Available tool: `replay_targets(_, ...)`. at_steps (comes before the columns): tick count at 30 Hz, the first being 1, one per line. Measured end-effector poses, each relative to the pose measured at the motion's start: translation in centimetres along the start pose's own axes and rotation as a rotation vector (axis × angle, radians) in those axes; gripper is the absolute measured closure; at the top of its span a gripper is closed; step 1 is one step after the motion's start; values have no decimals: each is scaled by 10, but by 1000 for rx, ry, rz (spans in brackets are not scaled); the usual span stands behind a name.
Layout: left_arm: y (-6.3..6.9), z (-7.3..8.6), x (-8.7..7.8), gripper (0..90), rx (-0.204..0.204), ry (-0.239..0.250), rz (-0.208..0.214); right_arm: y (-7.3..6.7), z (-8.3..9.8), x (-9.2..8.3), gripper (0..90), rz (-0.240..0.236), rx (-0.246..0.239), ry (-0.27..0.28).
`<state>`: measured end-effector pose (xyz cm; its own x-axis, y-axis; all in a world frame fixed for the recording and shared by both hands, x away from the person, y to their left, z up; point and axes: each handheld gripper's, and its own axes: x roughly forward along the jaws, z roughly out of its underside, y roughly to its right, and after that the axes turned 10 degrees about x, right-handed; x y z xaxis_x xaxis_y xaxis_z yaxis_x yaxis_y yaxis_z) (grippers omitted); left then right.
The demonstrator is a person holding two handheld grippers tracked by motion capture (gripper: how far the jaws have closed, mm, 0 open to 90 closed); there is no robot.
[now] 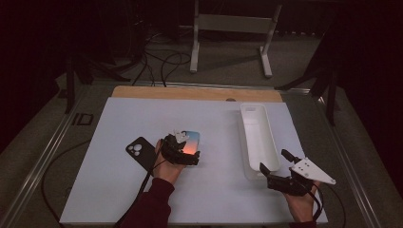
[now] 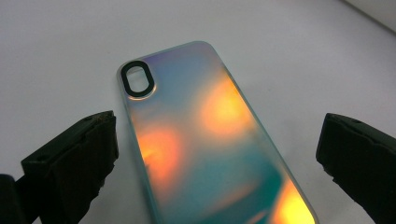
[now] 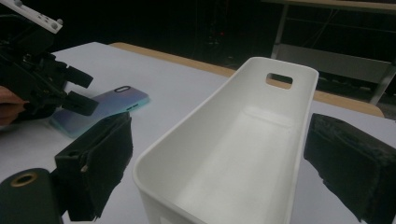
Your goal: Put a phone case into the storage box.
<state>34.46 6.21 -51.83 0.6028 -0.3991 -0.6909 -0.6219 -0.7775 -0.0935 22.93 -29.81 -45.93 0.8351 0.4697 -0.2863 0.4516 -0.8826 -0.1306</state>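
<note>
Iridescent glossy plastic phone case (image 2: 210, 140): mirror-smooth, orange and teal sheen, black gloss ring round the camera cutout. Black phone case (image 1: 141, 152): matt finish. Long white plastic bin (image 3: 233, 154): smooth, satin, slight sheen on the rim. White table top (image 1: 119, 190): matt, smooth; bare wood strip (image 1: 190, 92) along the far edge. Left gripper (image 2: 215, 154) jaw pads: rough black foam-like, matt, ragged at the edges.

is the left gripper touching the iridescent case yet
Apart. The left gripper view shows the left gripper open, with bare table between each jaw and the iridescent case.
</note>
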Motion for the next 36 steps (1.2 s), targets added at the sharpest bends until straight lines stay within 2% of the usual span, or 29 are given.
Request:
replay_targets(5,-1,1,6,0,-9,-34,10,-1,-1,2,79,-5,-2,2)
replay_targets(9,-1,1,9,0,-15,-43,10,-2,-2,4,79,-8,-4,1)
replay_targets(18,-2,3,17,0,-28,-93,-8,-3,-3,5,79,-12,-3,9)
replay_targets(23,-1,3,20,0,-32,-102,-14,-3,-3,5,79,-9,-3,9)
replay_targets(27,0,3,22,0,-30,-108,-14,-2,-4,5,79,-8,-5,11)
replay_targets(28,3,2,23,0,-16,-116,-21,-2,-4,5,79,-8,-5,11)
replay_targets(31,4,2,22,20,-10,-119,-17,-2,-4,4,79,-6,-4,11)
replay_targets(36,4,-1,21,53,-16,-143,-19,-3,-4,4,79,-2,-4,14)
